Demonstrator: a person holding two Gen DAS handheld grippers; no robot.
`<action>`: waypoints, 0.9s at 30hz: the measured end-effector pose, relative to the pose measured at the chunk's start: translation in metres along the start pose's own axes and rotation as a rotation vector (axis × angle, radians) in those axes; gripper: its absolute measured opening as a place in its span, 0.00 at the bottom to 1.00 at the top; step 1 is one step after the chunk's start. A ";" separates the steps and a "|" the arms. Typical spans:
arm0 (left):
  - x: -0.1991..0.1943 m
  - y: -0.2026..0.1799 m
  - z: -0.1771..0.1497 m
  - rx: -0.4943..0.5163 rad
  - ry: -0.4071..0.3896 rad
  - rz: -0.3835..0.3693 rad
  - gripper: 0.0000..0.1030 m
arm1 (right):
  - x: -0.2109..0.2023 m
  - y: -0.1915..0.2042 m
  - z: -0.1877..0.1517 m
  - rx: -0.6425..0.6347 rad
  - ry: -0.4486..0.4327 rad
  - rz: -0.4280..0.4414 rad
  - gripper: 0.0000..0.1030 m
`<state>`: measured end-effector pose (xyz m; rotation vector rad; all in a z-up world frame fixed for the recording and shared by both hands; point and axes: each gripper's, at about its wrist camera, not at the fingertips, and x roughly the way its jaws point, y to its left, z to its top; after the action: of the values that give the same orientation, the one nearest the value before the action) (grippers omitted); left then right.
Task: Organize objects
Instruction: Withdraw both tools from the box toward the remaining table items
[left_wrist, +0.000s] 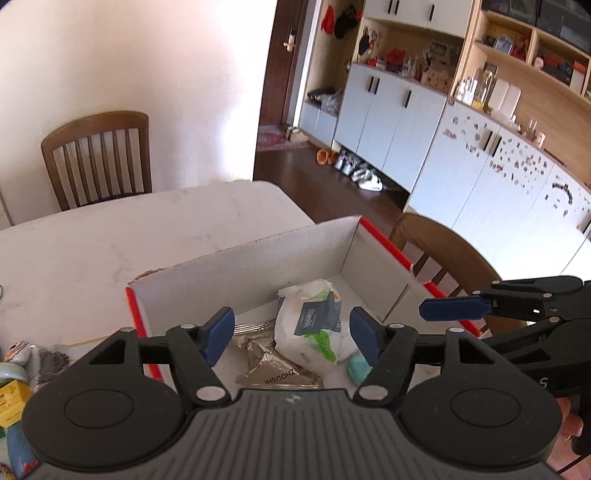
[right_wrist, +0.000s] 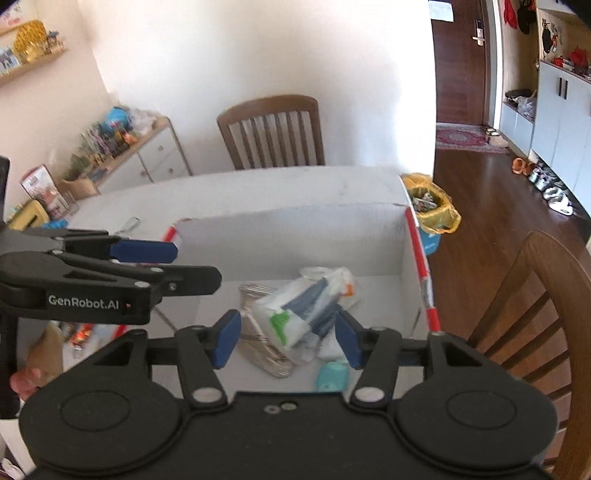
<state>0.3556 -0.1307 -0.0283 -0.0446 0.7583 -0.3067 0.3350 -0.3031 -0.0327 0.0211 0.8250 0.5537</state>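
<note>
A white cardboard box (left_wrist: 236, 266) (right_wrist: 288, 236) with red edges stands on the pale table. Inside it lie a white plastic bag (left_wrist: 314, 325) (right_wrist: 295, 317) with blue and green print, a tan foil packet (left_wrist: 269, 365), metal cutlery (right_wrist: 258, 350) and a small teal object (left_wrist: 357, 369) (right_wrist: 332, 376). My left gripper (left_wrist: 293, 336) hangs open above the box, its blue pads apart on either side of the bag and clear of it. My right gripper (right_wrist: 286, 338) is likewise open over the bag, nothing pressed between its pads. Each gripper shows from the side in the other view, the right one (left_wrist: 454, 308) and the left one (right_wrist: 147, 251).
Loose items (left_wrist: 18, 373) lie on the table left of the box. Wooden chairs stand at the far side (right_wrist: 273, 129) and at the right (right_wrist: 535, 314). A yellow-lined bin (right_wrist: 430, 206) sits beyond the table's far right corner. Cabinets (left_wrist: 424, 140) line the right wall.
</note>
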 end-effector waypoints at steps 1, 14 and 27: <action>-0.005 0.000 -0.001 -0.004 -0.009 0.000 0.70 | -0.003 0.002 0.000 0.002 -0.008 0.005 0.56; -0.072 0.031 -0.029 -0.075 -0.097 0.017 0.97 | -0.038 0.036 -0.005 0.012 -0.103 0.038 0.92; -0.131 0.098 -0.074 -0.063 -0.175 0.093 1.00 | -0.033 0.103 -0.008 0.006 -0.123 0.051 0.93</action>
<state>0.2409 0.0055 -0.0092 -0.0939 0.5943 -0.1876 0.2644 -0.2322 0.0078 0.0810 0.7078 0.5918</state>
